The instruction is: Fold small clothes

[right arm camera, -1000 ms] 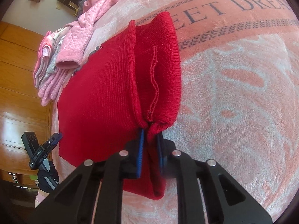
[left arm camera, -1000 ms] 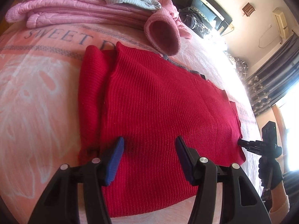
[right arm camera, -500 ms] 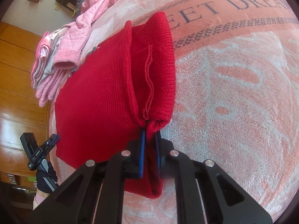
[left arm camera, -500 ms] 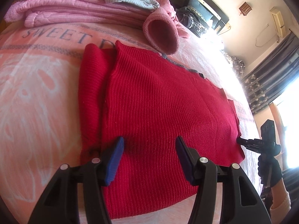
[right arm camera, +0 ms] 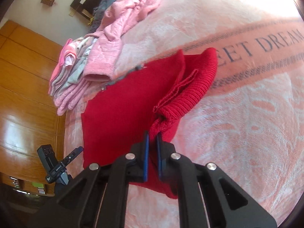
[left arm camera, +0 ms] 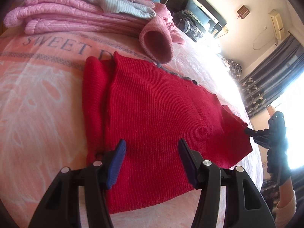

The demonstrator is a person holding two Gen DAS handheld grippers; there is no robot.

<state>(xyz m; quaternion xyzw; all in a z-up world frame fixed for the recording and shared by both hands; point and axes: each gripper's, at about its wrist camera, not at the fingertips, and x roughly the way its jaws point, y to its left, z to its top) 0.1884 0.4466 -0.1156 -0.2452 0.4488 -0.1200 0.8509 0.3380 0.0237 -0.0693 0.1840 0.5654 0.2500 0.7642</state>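
Observation:
A red knit sweater (left arm camera: 155,110) lies spread on the pink blanket (left arm camera: 38,98), with a folded strip along its left side. My left gripper (left arm camera: 152,146) hovers open over the sweater's near edge, blue pads apart, holding nothing. In that view my right gripper (left arm camera: 252,133) pinches the sweater's far right corner. In the right wrist view my right gripper (right arm camera: 152,135) is shut on a bunched ribbed edge of the red sweater (right arm camera: 123,110), lifted a little off the blanket (right arm camera: 237,133). The left gripper (right arm camera: 76,151) shows small at the lower left.
A stack of folded pink and grey clothes (left arm camera: 76,17) lies at the blanket's far end, with a pink cuff (left arm camera: 157,47) touching the sweater's top edge. The same stack (right arm camera: 76,72) sits beside a wooden wardrobe (right arm camera: 22,98). Dark curtains (left arm camera: 275,79) hang by a bright window.
My right gripper has lifted the pinched ribbed edge upward and tilted, so the fold stands higher off the blanket. The left gripper has stayed open in nearly the same place.

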